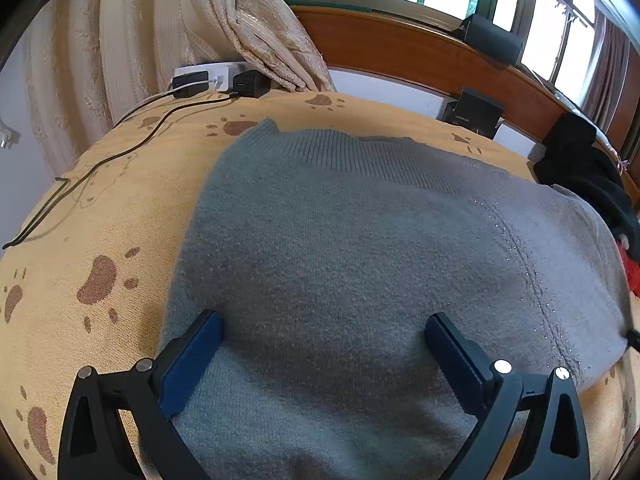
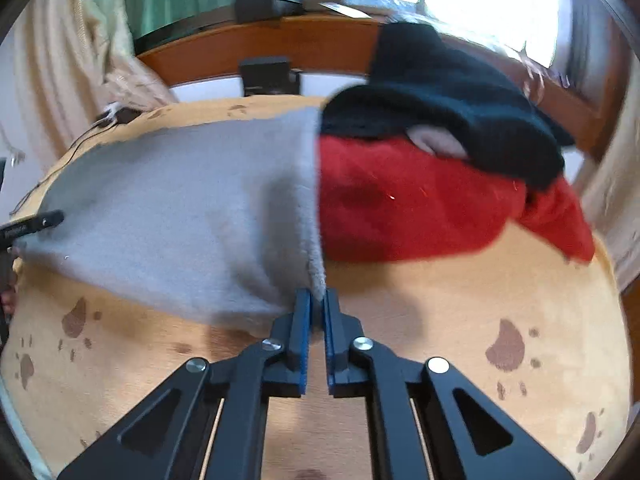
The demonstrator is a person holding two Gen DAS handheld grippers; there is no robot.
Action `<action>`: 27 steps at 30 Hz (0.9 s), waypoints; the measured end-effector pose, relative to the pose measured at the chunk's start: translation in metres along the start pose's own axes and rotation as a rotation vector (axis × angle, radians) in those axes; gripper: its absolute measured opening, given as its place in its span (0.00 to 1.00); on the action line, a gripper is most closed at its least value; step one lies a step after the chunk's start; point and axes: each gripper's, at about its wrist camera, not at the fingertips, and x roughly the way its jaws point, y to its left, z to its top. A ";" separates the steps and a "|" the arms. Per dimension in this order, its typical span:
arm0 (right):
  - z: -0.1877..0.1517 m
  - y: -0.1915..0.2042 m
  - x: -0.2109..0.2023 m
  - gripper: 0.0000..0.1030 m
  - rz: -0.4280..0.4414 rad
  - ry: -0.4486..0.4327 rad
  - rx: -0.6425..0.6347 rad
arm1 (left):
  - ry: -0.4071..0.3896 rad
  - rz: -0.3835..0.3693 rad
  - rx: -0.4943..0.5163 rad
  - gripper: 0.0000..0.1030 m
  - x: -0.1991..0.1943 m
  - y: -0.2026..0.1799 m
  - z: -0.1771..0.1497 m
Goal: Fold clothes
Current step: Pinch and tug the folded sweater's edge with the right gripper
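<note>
Nearest in the right wrist view, the right gripper (image 2: 317, 300) is pinching the near right corner of the grey sweater (image 2: 180, 216); its blue-padded jaws are standing almost together with a fold of knit between them. In the left wrist view the left gripper (image 1: 323, 326) is hovering low over the sweater's near part with its jaws spread wide, the blue pads (image 1: 192, 360) lying to either side of bare knit and gripping nothing.

The sweater is lying spread flat on the tan blanket (image 2: 440, 320), which is covering the work surface and is printed with brown paw marks. The folding appears to be only starting: the body is smoothed out and one corner is caught, but no fold is showing yet, and the first fold is still waiting to be made.

The knit is looking soft and fuzzy, with a ribbed band (image 1: 360, 148) along its far edge and a line of small glinting stitches (image 1: 532, 276) running down its right side. Just beyond the sweater's right edge, a fluffy red garment (image 2: 400, 200) is lying crumpled, with a black garment (image 2: 460, 100) heaped partly on top; both seem to be waiting their turn. Farther off, at the far left, a white power strip (image 1: 216, 76) with black plugs is sitting beside a pale curtain (image 1: 260, 32).
</note>
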 end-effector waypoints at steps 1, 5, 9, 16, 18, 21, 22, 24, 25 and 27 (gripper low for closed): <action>-0.002 -0.005 0.003 0.07 0.017 0.006 0.022 | 0.001 0.002 0.001 1.00 0.000 0.000 0.000; -0.002 0.008 -0.004 0.07 -0.011 -0.030 -0.032 | 0.001 0.001 0.001 1.00 0.000 0.000 0.000; 0.008 0.022 -0.017 0.07 -0.050 -0.051 -0.102 | 0.001 0.001 0.002 1.00 0.000 0.000 0.000; -0.002 0.017 0.004 0.11 -0.007 0.025 -0.071 | 0.001 0.002 0.003 1.00 0.000 -0.001 0.000; -0.001 0.009 -0.006 0.19 0.026 -0.011 -0.017 | 0.002 0.005 0.005 1.00 0.000 -0.001 0.000; 0.003 0.007 -0.026 0.45 0.009 -0.084 0.027 | 0.002 0.006 0.006 1.00 0.000 -0.001 0.000; 0.005 0.010 -0.032 0.52 0.013 -0.111 0.034 | 0.002 0.007 0.006 1.00 0.000 -0.001 0.000; 0.010 0.022 -0.040 0.70 0.038 -0.160 0.030 | 0.002 0.007 0.006 1.00 0.000 -0.002 0.000; 0.012 0.031 -0.042 0.77 0.051 -0.180 0.012 | 0.002 0.008 0.006 1.00 0.000 -0.002 0.000; 0.016 0.058 -0.038 0.78 0.061 -0.203 -0.055 | 0.002 0.007 0.007 1.00 0.000 -0.002 0.000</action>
